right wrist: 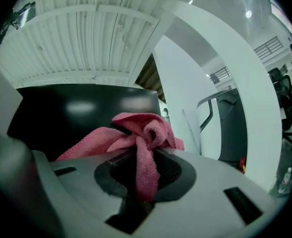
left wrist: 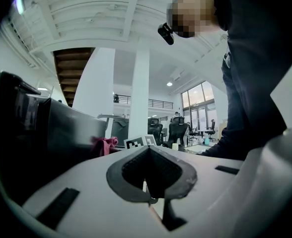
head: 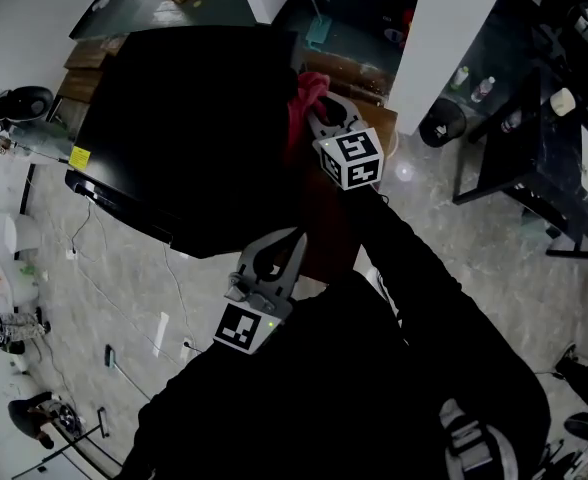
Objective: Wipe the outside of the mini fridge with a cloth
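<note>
The black mini fridge [head: 189, 128] fills the middle of the head view, seen from above. My right gripper [head: 319, 118] is shut on a pink cloth [head: 306, 96] and holds it against the fridge's right side. In the right gripper view the cloth [right wrist: 138, 143] bunches between the jaws, with the fridge's black wall [right wrist: 81, 108] right behind. My left gripper [head: 279, 253] hangs at the fridge's near edge, jaws closed with nothing in them. From the left gripper view the fridge [left wrist: 41, 133] stands at the left and the cloth [left wrist: 104, 145] shows far off.
A brown wooden stand [head: 349, 78] sits under and behind the fridge. A white pillar [head: 449, 28] rises to the right, with a dark metal rack [head: 534, 138] beyond it. Cables [head: 84, 238] trail over the grey floor at left. The person's dark sleeve [head: 424, 278] crosses the lower frame.
</note>
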`<state>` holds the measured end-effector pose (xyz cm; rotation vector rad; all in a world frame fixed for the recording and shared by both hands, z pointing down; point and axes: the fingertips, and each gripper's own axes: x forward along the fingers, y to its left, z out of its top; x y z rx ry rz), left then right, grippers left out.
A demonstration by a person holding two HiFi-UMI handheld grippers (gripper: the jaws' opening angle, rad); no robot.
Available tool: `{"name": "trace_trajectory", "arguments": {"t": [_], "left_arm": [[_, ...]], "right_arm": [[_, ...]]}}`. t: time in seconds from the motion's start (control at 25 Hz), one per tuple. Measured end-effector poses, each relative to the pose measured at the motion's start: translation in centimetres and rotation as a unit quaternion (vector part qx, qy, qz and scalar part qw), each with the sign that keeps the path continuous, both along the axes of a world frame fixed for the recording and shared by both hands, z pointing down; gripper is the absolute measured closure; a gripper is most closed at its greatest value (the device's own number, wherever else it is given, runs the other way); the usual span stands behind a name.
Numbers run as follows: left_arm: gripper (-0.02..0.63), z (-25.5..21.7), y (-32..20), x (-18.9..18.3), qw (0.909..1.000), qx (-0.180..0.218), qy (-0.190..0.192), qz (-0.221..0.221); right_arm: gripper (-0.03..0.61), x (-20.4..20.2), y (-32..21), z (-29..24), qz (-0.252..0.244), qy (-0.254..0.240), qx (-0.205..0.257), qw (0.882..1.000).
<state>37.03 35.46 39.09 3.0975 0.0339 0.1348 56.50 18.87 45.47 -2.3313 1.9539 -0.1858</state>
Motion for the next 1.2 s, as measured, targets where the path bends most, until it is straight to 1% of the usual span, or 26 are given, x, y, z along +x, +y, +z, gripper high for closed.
{"name": "trace_trajectory", "arguments": {"t": [0.12, 0.2, 0.24, 0.36, 0.48, 0.6, 0.76, 0.84, 0.92, 1.04, 1.12, 1.2], "left_arm": [[0.607, -0.2, 0.9, -0.1, 0.9997, 0.006, 0.020, 0.011], [0.607, 0.1, 1.6, -0.3, 0.9993, 0.014, 0.028, 0.022], [0.607, 0.7, 1.7, -0.6, 0.9992, 0.013, 0.026, 0.026], [0.607, 3.0, 1.4, -1.6, 0.9996, -0.004, 0.009, 0.028], [0.607, 4.8, 1.5, -2.4, 0.9994, -0.017, -0.001, 0.032], [0.607, 6.7, 1.6, -3.5, 0.9990, -0.021, -0.015, 0.035], [0.607, 10.1, 0.9, -5.6, 0.9981, -0.029, -0.049, 0.024], [0.607, 11.6, 0.3, -6.6, 0.9971, -0.041, -0.063, 0.011], [0.607, 12.9, -0.3, -7.4, 0.9959, -0.052, -0.073, -0.002], [0.607, 14.3, -0.8, -8.2, 0.9942, -0.059, -0.088, -0.013], [0.607, 14.9, -1.1, -8.3, 0.9934, -0.055, -0.100, -0.015], [0.607, 15.2, -1.4, -7.7, 0.9933, -0.052, -0.102, -0.016]], "right_arm": [[0.508, 1.3, 0.9, 0.0, 0.021, -0.002, 0.005, 1.000], [0.506, 0.9, 2.7, -0.2, 0.023, 0.007, 0.019, 1.000], [0.505, 0.1, 3.8, 0.0, 0.018, 0.011, 0.025, 0.999], [0.505, -3.6, 7.1, 2.4, -0.009, 0.011, 0.026, 1.000], [0.505, -7.9, 9.9, 5.7, -0.032, 0.002, 0.007, 0.999], [0.505, -12.3, 11.8, 9.5, -0.055, -0.017, -0.019, 0.998], [0.505, -18.5, 11.9, 14.5, -0.092, -0.056, -0.057, 0.993], [0.505, -21.3, 11.4, 16.0, -0.116, -0.061, -0.071, 0.989], [0.505, -23.3, 10.6, 16.9, -0.134, -0.064, -0.074, 0.986], [0.505, -24.7, 9.4, 17.8, -0.141, -0.083, -0.072, 0.984], [0.505, -24.6, 8.5, 18.2, -0.138, -0.097, -0.072, 0.983], [0.505, -24.0, 7.7, 18.2, -0.131, -0.098, -0.071, 0.984]]}}
